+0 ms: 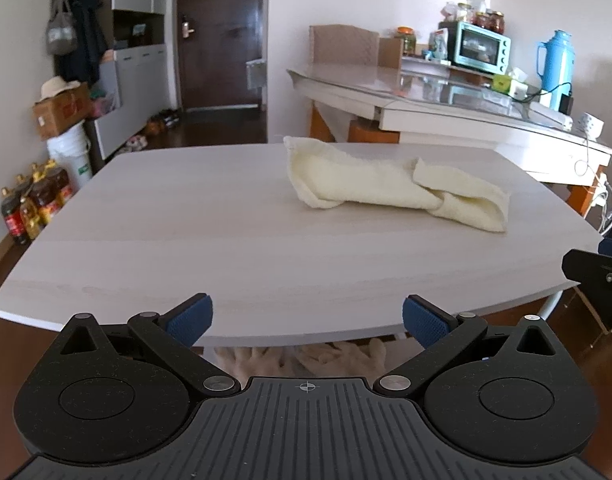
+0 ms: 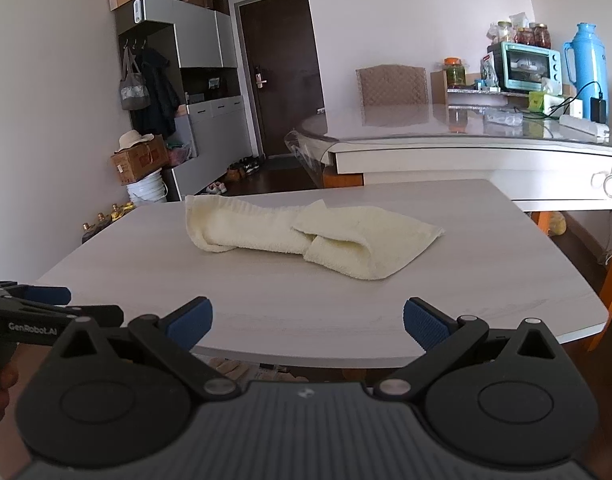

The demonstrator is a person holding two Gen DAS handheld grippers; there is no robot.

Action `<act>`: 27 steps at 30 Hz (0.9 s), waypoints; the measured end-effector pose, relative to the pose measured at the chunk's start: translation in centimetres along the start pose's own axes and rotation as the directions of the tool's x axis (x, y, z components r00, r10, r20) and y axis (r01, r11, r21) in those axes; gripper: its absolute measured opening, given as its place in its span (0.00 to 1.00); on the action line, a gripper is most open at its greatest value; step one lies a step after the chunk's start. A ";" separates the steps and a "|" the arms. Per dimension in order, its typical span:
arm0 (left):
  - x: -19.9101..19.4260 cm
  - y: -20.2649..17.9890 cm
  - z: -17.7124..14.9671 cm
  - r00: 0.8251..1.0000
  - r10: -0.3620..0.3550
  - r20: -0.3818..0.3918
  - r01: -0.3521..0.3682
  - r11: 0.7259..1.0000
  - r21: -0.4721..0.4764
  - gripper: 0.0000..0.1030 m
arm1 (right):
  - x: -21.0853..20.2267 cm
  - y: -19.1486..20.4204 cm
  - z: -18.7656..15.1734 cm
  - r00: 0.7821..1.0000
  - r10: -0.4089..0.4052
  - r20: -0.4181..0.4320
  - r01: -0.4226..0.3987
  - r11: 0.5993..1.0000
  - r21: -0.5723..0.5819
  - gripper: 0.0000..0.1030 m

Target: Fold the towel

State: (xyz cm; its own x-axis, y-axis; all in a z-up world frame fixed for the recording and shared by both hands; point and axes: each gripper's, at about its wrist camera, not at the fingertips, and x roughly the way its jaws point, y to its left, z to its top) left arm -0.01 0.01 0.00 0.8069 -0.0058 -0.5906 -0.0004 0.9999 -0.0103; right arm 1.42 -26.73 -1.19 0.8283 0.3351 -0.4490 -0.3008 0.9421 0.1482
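Observation:
A cream towel (image 1: 394,186) lies crumpled and loosely bunched on the pale wooden table (image 1: 185,240), toward its far side. In the right wrist view the same towel (image 2: 306,234) sits in the middle of the table (image 2: 486,292). My left gripper (image 1: 308,320) hovers at the near table edge, open wide, with nothing between its blue pads. My right gripper (image 2: 308,320) is also open and empty, short of the towel. The left gripper's body (image 2: 29,312) shows at the left edge of the right wrist view. A black part of the right gripper (image 1: 598,276) shows at the right edge of the left wrist view.
A second table (image 1: 446,100) with a glass top stands behind, carrying a teal toaster oven (image 1: 482,48), a blue thermos (image 1: 556,64), jars and cables. Oil bottles (image 1: 29,200), a white bucket and cardboard boxes stand on the floor at the left. A dark door (image 1: 219,36) is behind.

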 end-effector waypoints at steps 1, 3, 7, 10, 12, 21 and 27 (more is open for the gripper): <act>0.0 0.0 0.0 1.000 0.000 -0.001 0.000 1.000 -0.001 1.00 | 0.1 0.2 0.0 1.000 0.000 -0.007 0.000 1.000 0.000 1.00; 0.0 0.1 -0.1 1.000 0.000 -0.002 0.000 1.000 -0.002 1.00 | 0.3 0.7 -0.1 1.000 0.001 -0.021 -0.001 1.000 -0.001 1.00; -0.1 0.3 -0.2 1.000 0.001 -0.006 -0.001 1.000 -0.006 1.00 | 1.1 0.4 -0.1 0.999 0.014 -0.049 -0.013 1.000 0.020 1.00; -0.1 0.4 -0.2 1.000 0.001 -0.008 -0.002 1.000 -0.008 1.00 | 1.7 -0.6 -0.1 0.998 0.026 -0.058 -0.024 0.999 0.044 1.00; -0.1 0.4 -0.3 1.000 0.002 -0.009 -0.002 1.000 -0.010 1.00 | 1.7 -0.7 -0.2 0.998 0.021 -0.052 -0.019 0.999 0.041 1.00; -0.8 -0.3 -0.4 0.999 -0.024 0.026 0.024 1.000 0.009 1.00 | 0.4 -0.4 -0.4 0.999 -0.009 -0.031 0.010 1.000 0.027 1.00; -1.3 -0.8 -0.2 0.999 -0.029 0.036 0.028 0.999 0.025 1.00 | 0.2 -0.8 -0.4 1.000 -0.011 -0.013 0.011 0.999 0.031 1.00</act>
State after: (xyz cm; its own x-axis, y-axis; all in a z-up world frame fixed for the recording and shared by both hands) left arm -1.18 -0.83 0.55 0.8276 -0.0348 -0.5602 0.0371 0.9993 -0.0072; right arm 1.71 -27.43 -1.74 0.8256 0.3245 -0.4617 -0.2764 0.9458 0.1703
